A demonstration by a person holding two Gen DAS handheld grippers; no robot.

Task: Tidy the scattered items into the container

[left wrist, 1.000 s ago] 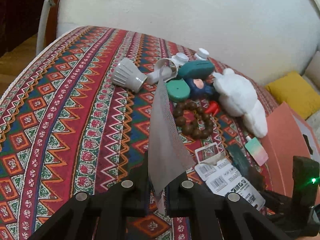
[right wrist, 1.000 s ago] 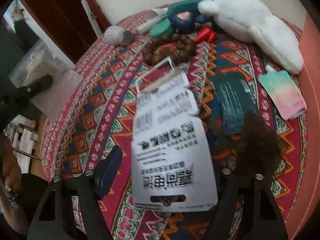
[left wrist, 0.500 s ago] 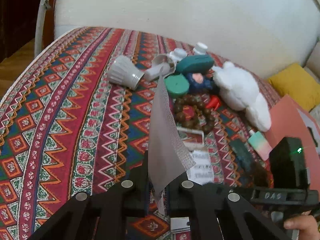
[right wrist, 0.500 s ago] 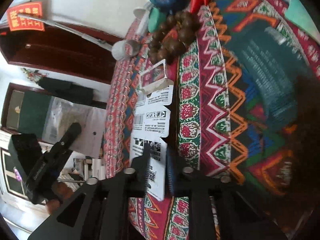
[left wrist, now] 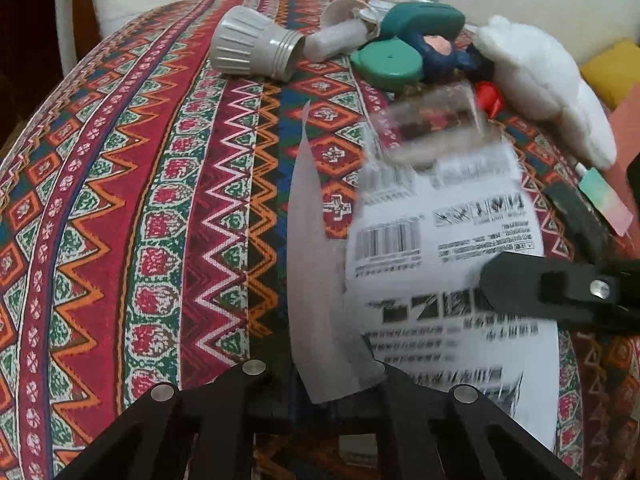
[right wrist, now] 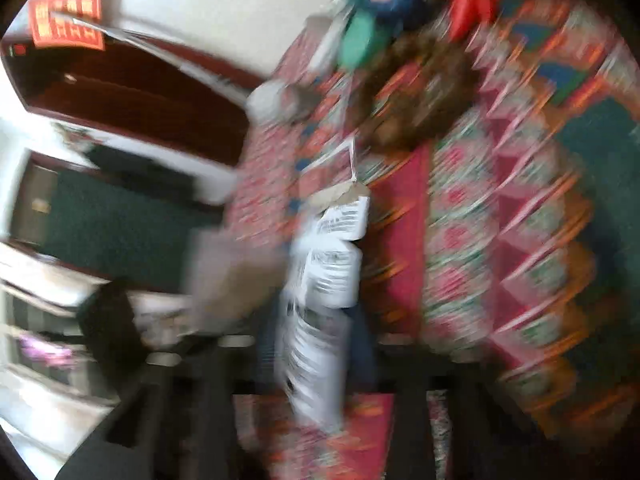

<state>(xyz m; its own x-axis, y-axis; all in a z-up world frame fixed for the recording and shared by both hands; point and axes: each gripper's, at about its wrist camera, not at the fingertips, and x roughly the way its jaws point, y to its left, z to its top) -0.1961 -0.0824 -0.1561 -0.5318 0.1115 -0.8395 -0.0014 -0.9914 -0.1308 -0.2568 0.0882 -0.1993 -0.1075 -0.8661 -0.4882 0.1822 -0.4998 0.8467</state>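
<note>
You are holding the left gripper (left wrist: 340, 376) with its fingers pressed together on a thin, translucent grey plastic bag (left wrist: 316, 272), whose edge is standing up from between the pads over the red, zigzag-patterned woven cloth (left wrist: 140, 220). Your right gripper (right wrist: 320, 356) has just been closing, and its pads are now pinching the lower end of a white printed packaging card with barcodes and a clear blister at its far end (left wrist: 432, 232); in the left wrist view one black finger of that gripper is lying across the card's right side. The card is lifted off the cloth just beside the bag, so you are in the middle of carrying one scattered item toward the bag, which looks to be serving as the container. The right wrist view is badly blurred, so how square the grip is cannot be told. Next you are probably needing to get the bag's mouth open enough and steer the card's free end into it before letting go; the bag is limp and pinched flat, so the card may catch on its edge. Still waiting on the cloth are the grey ribbed bulb base (left wrist: 252, 44), the green round case (left wrist: 388, 66) and the white plush toy (left wrist: 548, 84).
</note>
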